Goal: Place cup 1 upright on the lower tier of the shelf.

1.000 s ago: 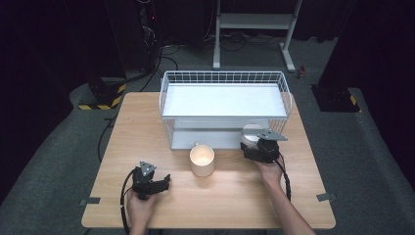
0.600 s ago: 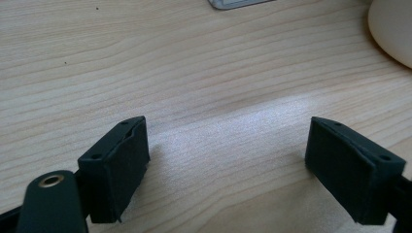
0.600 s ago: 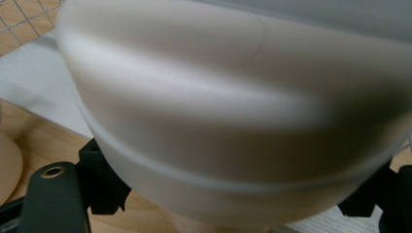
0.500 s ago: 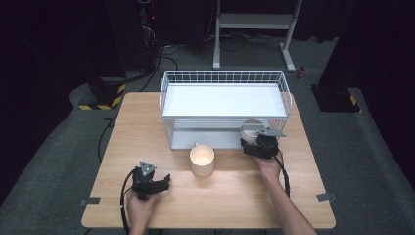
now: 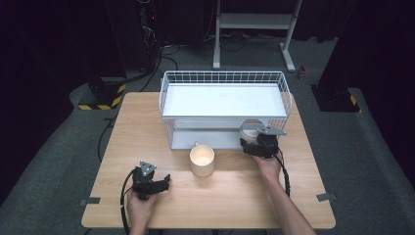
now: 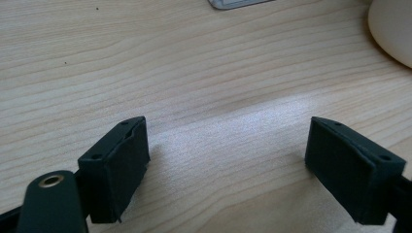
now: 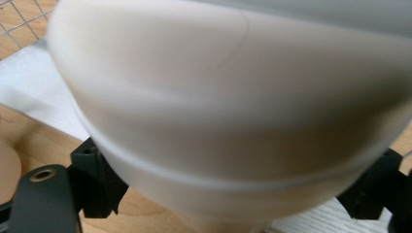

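Note:
A white bowl sits at the right front of the white wire rack, by its lower shelf. My right gripper reaches up to it from the table side. In the right gripper view the bowl bulges between the two black jaws, and my right gripper has just been opening around it, pads close at its sides. A cream mug stands upright in front of the rack. My left gripper rests low at the front left, open over bare wood, with the mug's side beyond it.
The wooden table has free room at its left and along its front. The rack takes the back middle; its upper shelf is a flat white sheet. Beyond the table are dark floor, cables and a metal stand.
My right hand with the bowl has crept slightly toward the rack. The left gripper and the mug have not moved.

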### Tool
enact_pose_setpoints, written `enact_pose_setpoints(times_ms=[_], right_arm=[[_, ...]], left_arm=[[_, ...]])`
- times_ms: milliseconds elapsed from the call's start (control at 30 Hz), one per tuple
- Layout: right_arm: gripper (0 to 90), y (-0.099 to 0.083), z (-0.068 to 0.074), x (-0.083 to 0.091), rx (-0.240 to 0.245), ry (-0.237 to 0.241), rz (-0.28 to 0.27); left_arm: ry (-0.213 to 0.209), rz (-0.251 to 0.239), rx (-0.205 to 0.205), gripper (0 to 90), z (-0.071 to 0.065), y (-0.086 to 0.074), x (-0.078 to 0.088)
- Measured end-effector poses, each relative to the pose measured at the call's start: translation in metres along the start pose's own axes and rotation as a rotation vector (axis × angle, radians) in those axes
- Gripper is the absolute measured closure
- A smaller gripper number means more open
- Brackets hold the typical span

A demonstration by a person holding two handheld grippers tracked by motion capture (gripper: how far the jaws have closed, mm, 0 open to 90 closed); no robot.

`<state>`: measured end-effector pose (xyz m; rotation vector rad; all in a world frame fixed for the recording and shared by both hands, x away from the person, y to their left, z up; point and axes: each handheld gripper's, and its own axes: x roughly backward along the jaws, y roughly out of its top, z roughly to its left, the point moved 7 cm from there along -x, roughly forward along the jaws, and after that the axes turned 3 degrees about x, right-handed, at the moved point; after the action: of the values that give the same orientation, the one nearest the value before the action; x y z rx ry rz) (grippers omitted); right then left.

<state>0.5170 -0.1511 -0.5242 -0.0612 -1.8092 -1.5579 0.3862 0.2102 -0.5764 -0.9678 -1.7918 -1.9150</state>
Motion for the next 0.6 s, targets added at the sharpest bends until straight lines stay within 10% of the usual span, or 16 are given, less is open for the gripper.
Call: enact_pose_setpoints(times_ms=[600], right_arm=[[21.1, -0.016, 0.001, 0.016, -0.018, -0.005, 0.030]], left_arm=[[0.000, 0.000, 0.001, 16.4, 0.000, 0.000, 0.000]])
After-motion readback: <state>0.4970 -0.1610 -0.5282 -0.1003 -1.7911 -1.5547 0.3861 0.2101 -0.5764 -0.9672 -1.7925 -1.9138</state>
